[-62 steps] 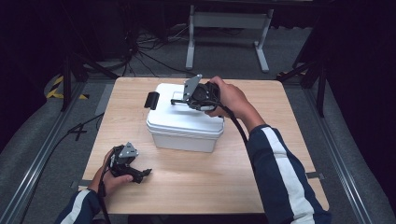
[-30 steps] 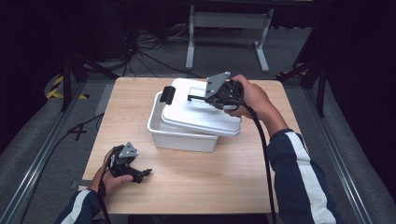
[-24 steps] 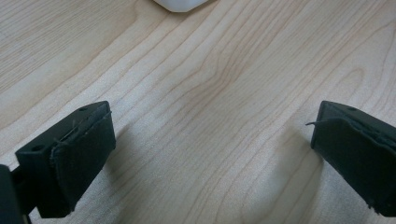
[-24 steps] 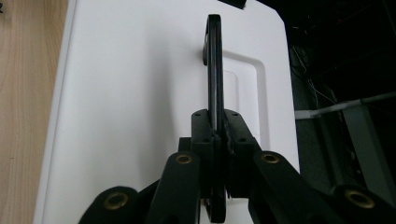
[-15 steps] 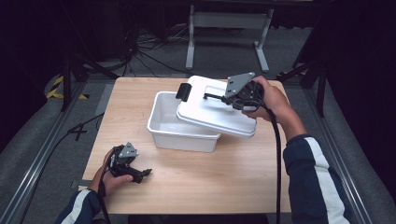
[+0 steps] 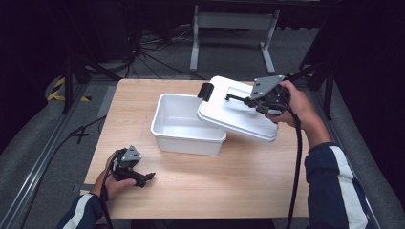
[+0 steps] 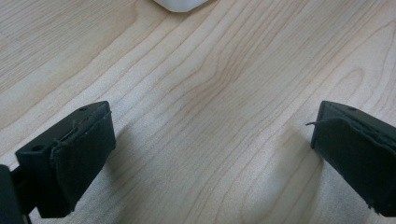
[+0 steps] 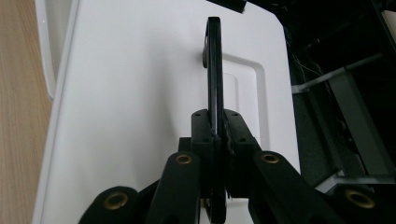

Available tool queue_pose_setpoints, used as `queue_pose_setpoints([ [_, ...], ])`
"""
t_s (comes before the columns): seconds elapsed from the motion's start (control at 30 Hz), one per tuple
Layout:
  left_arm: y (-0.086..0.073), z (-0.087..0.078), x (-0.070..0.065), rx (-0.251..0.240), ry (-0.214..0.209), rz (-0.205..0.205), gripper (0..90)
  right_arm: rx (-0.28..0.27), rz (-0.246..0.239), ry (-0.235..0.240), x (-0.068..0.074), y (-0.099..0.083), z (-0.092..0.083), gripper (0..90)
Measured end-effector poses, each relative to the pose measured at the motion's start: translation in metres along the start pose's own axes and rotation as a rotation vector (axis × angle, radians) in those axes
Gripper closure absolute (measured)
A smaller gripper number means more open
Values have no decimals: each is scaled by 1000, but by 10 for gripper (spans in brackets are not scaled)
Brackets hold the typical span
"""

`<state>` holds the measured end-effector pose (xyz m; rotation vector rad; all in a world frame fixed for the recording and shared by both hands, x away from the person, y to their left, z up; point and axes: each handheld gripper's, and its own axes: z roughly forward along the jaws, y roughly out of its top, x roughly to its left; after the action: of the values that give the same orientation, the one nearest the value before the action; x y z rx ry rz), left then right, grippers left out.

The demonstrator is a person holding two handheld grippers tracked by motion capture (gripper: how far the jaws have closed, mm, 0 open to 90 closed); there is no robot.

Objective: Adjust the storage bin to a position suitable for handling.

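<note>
An open white bin (image 6: 186,125) stands on the wooden table (image 6: 239,181), its inside bare. Its white lid (image 6: 239,114) hangs tilted over the bin's right rim, lifted by a thin black handle (image 8: 214,70). My right gripper (image 6: 246,100) is shut on that handle; the jaws pinch it from both sides (image 8: 216,135). A black latch (image 6: 206,91) sticks out at the lid's left end. My left gripper (image 6: 145,177) rests low at the table's front left, held in a hand, jaws wide apart over bare wood (image 7: 210,154) with nothing between them.
A corner of the bin (image 7: 182,4) shows at the top of the left gripper view. Beyond the table's far edge stand a metal stand (image 6: 229,28) and cables on the dark floor. Bare wood lies in front of the bin.
My right gripper has carried the lid off the bin, up and to the right, uncovering the bin's inside. The left gripper has stayed where it was.
</note>
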<state>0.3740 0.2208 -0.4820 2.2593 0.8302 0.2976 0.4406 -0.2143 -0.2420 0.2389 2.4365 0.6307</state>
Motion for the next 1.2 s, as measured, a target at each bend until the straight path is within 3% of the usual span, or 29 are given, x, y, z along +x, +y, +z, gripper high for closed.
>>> queue_pose_setpoints([
  [0.23, 0, 0, 0, -1, 0, 1, 2, 4, 26, -9, -3, -16, -6, 850],
  [0.77, 0, 0, 0, 2, 0, 4, 3, 15, 145, -57, -11, -71, -22, 850],
  [1.2, 0, 0, 0, 2, 0, 4, 3, 77, 190, -68, -11, -102, -15, 850],
])
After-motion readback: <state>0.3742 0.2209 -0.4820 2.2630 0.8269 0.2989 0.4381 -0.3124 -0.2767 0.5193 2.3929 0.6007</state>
